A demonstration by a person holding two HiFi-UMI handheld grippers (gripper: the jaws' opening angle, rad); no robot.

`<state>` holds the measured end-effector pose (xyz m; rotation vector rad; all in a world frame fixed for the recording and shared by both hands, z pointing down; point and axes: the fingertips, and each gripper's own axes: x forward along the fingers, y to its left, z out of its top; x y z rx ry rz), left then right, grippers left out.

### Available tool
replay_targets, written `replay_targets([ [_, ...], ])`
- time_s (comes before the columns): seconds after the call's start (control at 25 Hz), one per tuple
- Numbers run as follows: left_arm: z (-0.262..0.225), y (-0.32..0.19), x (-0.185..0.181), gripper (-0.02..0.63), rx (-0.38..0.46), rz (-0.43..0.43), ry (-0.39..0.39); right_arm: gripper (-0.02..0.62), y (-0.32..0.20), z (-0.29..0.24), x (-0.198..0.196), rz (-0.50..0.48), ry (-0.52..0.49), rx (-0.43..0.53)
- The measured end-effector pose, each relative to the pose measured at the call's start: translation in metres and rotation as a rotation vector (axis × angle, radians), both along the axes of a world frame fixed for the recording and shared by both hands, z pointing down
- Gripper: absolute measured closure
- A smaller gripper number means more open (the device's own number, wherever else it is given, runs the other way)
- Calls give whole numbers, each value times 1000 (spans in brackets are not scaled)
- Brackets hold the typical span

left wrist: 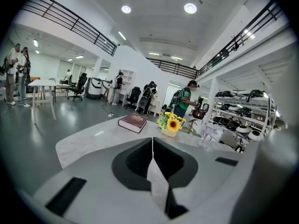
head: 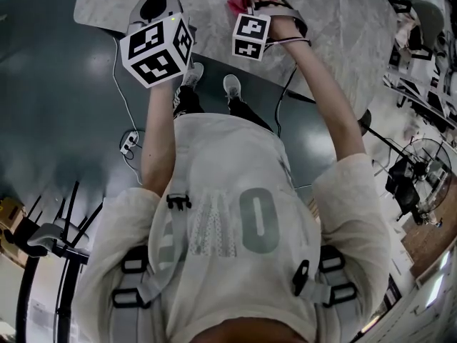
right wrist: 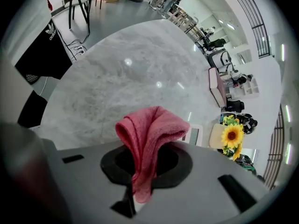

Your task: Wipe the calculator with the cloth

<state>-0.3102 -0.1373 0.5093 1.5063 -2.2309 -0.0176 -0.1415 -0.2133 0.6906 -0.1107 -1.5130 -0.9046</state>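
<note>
Right gripper [right wrist: 142, 171] is pinching the bunched cloth [right wrist: 152, 127], left gripper [left wrist: 153, 162] is idling clenched empty; unbraced calculator [right wrist: 192, 135], barely visible, is probably risking sliding.

I see the left gripper [left wrist: 153, 143] with its jaws pressed together and nothing between them. Beyond it, on the marble table [left wrist: 88, 141], a dark red book [left wrist: 133, 122] lies near a pot of sunflowers [left wrist: 171, 125].

Bright, even indoor light. Round ceiling lamps [left wrist: 190, 8] at upper centre of left gripper view. Glare spots on marble tabletop [right wrist: 128, 62] and glossy floor [head: 71, 84]. Strong fisheye bending, dark vignette at corners. Focus sharp on cloth [right wrist: 150, 129]; lower left of right gripper view blurred.
</note>
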Motion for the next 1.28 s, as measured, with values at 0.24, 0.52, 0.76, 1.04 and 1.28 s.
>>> replay_targets([
  [0.24,-4,-8,8,581,8,10,3,541,15,3,9,-7,-5,-22],
  [0.52,-6,-7,17,581,1,19,4,541,16,1,12,0,-13,-23],
  [0.76,-4,-8,21,581,-5,23,8,541,15,2,13,2,-15,-24],
  [1.04,-3,-7,24,581,-10,28,8,541,16,2,11,10,-21,-32],
  [1.28,0,-5,26,581,-18,35,12,541,15,3,10,24,-24,-72],
])
